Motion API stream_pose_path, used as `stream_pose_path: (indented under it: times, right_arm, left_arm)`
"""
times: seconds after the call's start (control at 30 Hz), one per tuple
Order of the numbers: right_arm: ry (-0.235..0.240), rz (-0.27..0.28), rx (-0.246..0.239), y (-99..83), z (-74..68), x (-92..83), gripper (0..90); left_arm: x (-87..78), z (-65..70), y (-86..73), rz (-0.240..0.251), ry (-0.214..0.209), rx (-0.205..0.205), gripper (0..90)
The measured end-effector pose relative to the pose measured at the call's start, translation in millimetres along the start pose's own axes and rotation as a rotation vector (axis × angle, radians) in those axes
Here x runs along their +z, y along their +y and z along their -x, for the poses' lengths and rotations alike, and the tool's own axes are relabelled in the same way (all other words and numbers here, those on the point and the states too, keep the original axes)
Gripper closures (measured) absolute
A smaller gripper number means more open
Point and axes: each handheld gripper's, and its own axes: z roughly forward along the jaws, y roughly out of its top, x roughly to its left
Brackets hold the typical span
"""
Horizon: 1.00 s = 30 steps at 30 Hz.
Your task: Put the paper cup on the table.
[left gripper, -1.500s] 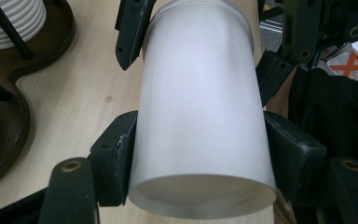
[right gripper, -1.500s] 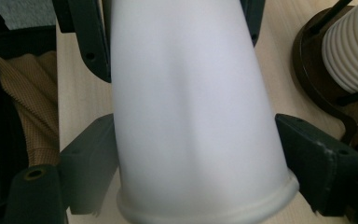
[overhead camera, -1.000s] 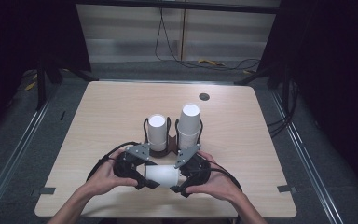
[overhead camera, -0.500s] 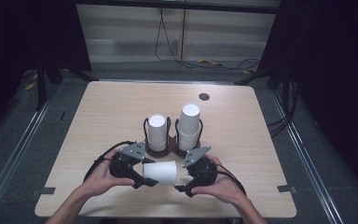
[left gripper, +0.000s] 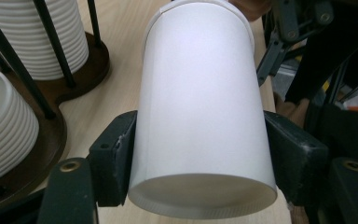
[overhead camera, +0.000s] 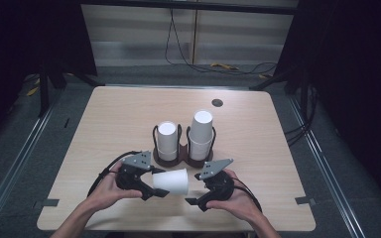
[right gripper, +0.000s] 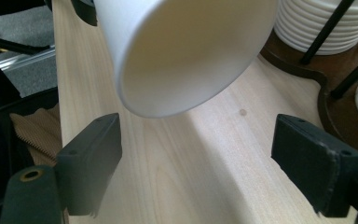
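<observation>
Left gripper (overhead camera: 155,187): jaws clamped on the white paper cup (overhead camera: 171,181), one black pad pressed flat against each side of the cup wall, seen close in the left gripper view (left gripper: 200,116). Cup held on its side, just above the counter (overhead camera: 119,119), on the near side of the cup holder (overhead camera: 183,157) and a little apart from its dark base. One end of the cup turned to the left gripper, the other end turned to the right gripper.

Right gripper (overhead camera: 193,191): jaws spread wide, with nothing pressed between the pads. In the right gripper view (right gripper: 196,163) both black pads standing well apart, bare wood between them, the cup end (right gripper: 182,56) hanging just beyond and above the gap, not touched by either pad. Jaws closing a little over the last second, no thing between them.

Further out from the cup holder: two wire loops on a dark brown base, each loop carrying a stack of white cups, the left stack (overhead camera: 167,140) shorter, the right stack (overhead camera: 201,133) taller. Ribbed rims of the stacked cups (left gripper: 42,42) showing beside the held cup in the left gripper view. Beyond the cup holder, near the far counter edge, a small dark round grommet (overhead camera: 217,103).
</observation>
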Motion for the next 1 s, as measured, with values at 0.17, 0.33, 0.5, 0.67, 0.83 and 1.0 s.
stream_pose_path:
  times: [0.17, 0.33, 0.5, 0.67, 0.83, 1.0]
  right_arm:
    - [0.008, 0.044, 0.013, -1.3, 1.3, -3.5, 15.0]
    - [0.015, 0.088, 0.028, -2.2, 1.2, -6.6, 14.8]
    - [0.022, 0.121, 0.036, -3.8, 2.3, -8.1, 14.2]
    - [0.025, 0.156, 0.052, -4.4, 2.8, -8.8, 14.1]
    - [0.032, 0.181, 0.056, -4.5, 2.6, -10.3, 14.1]
    - [0.06, 0.226, 0.059, -4.0, 2.9, -13.9, 14.1]
  left_arm:
    - [-1.4, 0.2, -1.9, 0.046, 0.005, 0.008, 31.9]
    - [0.6, 0.2, -5.1, 0.087, 0.009, 0.004, 31.9]
    - [3.0, 0.2, -8.2, 0.103, 0.029, 0.0, 31.8]
    - [5.9, 1.4, -10.8, 0.142, 0.023, -0.011, 31.7]
    - [4.5, 1.8, -10.1, 0.167, 0.027, -0.004, 31.7]
    - [1.6, 2.2, -9.5, 0.192, 0.031, -0.004, 31.7]
